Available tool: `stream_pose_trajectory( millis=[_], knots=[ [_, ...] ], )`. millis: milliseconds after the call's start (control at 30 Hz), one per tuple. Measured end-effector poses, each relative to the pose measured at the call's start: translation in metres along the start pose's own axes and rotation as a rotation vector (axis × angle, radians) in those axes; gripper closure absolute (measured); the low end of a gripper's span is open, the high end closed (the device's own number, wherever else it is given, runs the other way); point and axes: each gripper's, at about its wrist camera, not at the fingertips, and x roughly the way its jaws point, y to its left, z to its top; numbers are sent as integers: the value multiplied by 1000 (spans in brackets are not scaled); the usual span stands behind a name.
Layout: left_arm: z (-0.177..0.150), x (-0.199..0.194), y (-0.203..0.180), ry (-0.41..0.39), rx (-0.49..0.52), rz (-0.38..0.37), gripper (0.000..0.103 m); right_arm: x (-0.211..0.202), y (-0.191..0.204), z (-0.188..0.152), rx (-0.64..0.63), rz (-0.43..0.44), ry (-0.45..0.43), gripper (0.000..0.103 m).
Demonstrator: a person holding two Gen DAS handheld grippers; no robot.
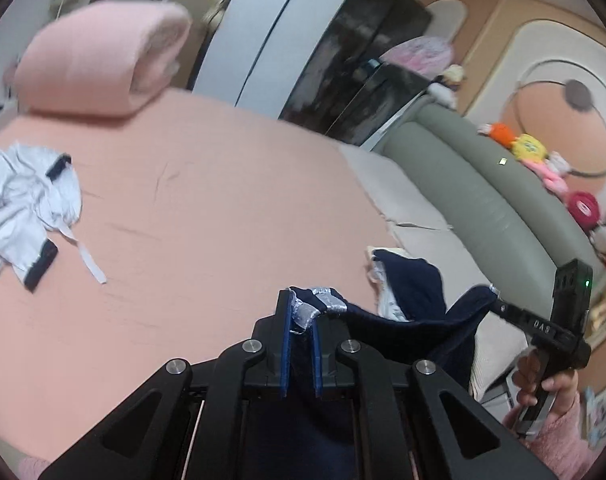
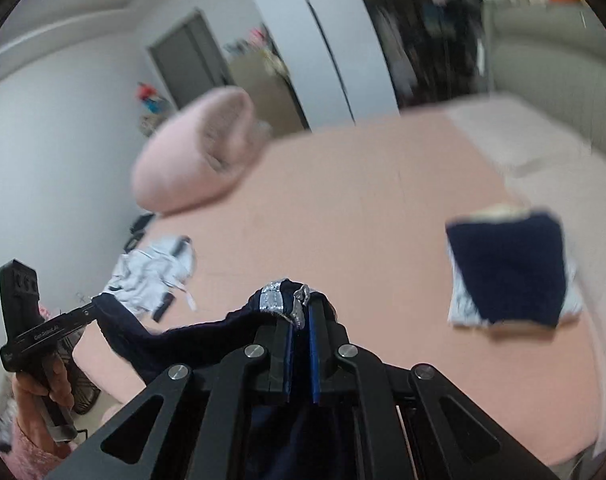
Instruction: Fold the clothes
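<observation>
- Navy garment [image 1: 407, 312] hangs in the air over the near edge of the bed [image 1: 223, 208], stretched between the two grippers, with a silver-trimmed edge [image 2: 273, 300] bunched at the fingertips.
- Left gripper [image 1: 301, 320] has its jaws closed on that trimmed edge; the cloth also runs down between the blue pads.
- Right gripper [image 2: 299, 316] likewise has its jaws pinched on the same garment, the cloth sagging in a slack curve toward the other tool.
- Fabric looks soft, light and limp, likely a knit: it droops under its own weight and will not hold a crease unless laid flat. Corners or the trimmed hem seem the best holds, since a mid-panel pinch would let it bunch.
- Both tools are held level and apart, each hand [image 1: 543, 388] wrapped round a handle below the spread cloth, a pink sleeve [image 1: 555, 436] at the wrist.
- Folded navy piece [image 2: 511, 272] lies on a pale one on the bed to the right.
- White garment with dark trim [image 1: 27, 208] lies crumpled on the left.
- Rolled pink blanket [image 1: 99, 60] sits at the far end.
</observation>
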Motion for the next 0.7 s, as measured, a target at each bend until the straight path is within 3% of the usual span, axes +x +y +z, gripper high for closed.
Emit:
stream_pose_trajectory(
  millis=[100,167,267,367,467,567,700],
  knots=[
    [34,-13,-24,-76,70,-9,96,-6,4,31,-5,27,-46,98],
    [39,-27,-38,-121,115,-7,96,-24,15,50,-31,44,-107,98],
    [23,-25,-32,-91,118,13,96,-55,31,65,-73,60,-191,98],
    [7,-24,-27,-60,120,33,95,-64,30,51,-71,40,-190,98],
    [-9,-23,-21,-30,122,53,94,-49,17,14,-41,21,-123,96],
    [-73,31,21,157,47,106,94,7,-7,-55,-1,-27,37,96],
    [-152,116,65,402,38,241,95,112,-43,-159,18,-140,343,95]
  ],
)
